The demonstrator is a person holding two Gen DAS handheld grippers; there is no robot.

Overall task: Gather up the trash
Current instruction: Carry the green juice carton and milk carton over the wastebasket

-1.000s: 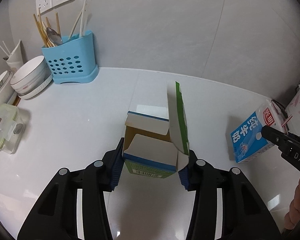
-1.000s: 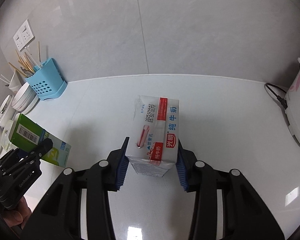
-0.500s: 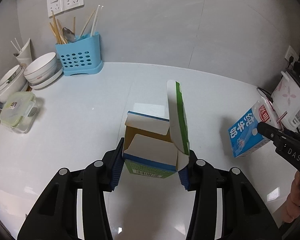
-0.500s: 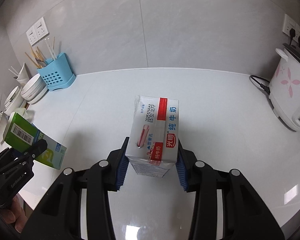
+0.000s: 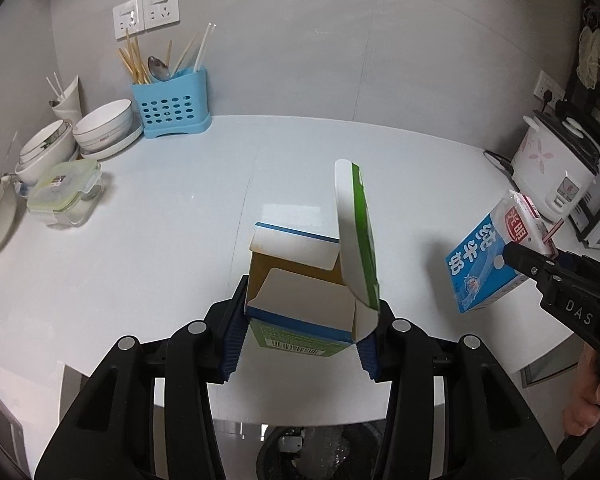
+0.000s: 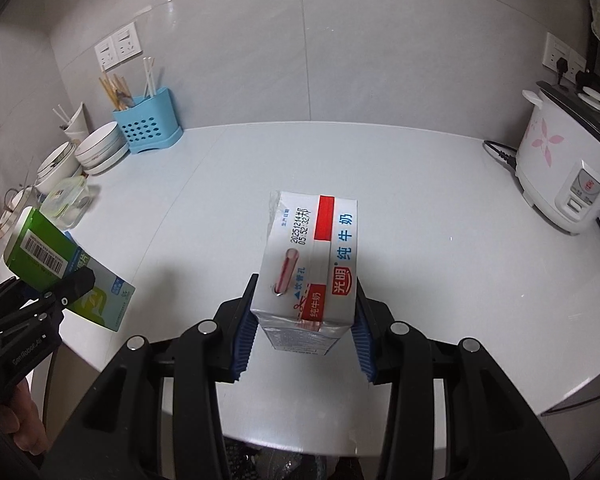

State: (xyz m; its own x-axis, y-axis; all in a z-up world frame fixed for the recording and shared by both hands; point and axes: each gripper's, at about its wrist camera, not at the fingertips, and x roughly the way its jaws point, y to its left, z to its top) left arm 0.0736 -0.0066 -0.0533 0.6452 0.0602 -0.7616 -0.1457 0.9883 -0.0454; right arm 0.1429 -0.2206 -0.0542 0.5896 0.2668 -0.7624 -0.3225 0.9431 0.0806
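Observation:
My left gripper [image 5: 300, 340] is shut on an opened green and white cardboard box [image 5: 300, 304] with its flaps up, held above the counter's front edge. The box also shows in the right wrist view [image 6: 60, 260]. My right gripper [image 6: 304, 336] is shut on a blue and white milk carton [image 6: 308, 264] with a red label and a straw, also held above the front edge. The carton shows at the right in the left wrist view [image 5: 488, 264]. A dark bin opening [image 5: 320, 452] lies below the counter edge, under both grippers.
On the white counter [image 5: 180, 220] stand a blue utensil holder [image 5: 172, 108], stacked bowls [image 5: 104, 128] and a lidded food container [image 5: 64, 192] at the back left. A white rice cooker [image 6: 564, 168] with its cord stands at the right.
Both grippers have pulled back and up from the counter with their cartons held. More of the counter, its front edge and the bin below have come into view.

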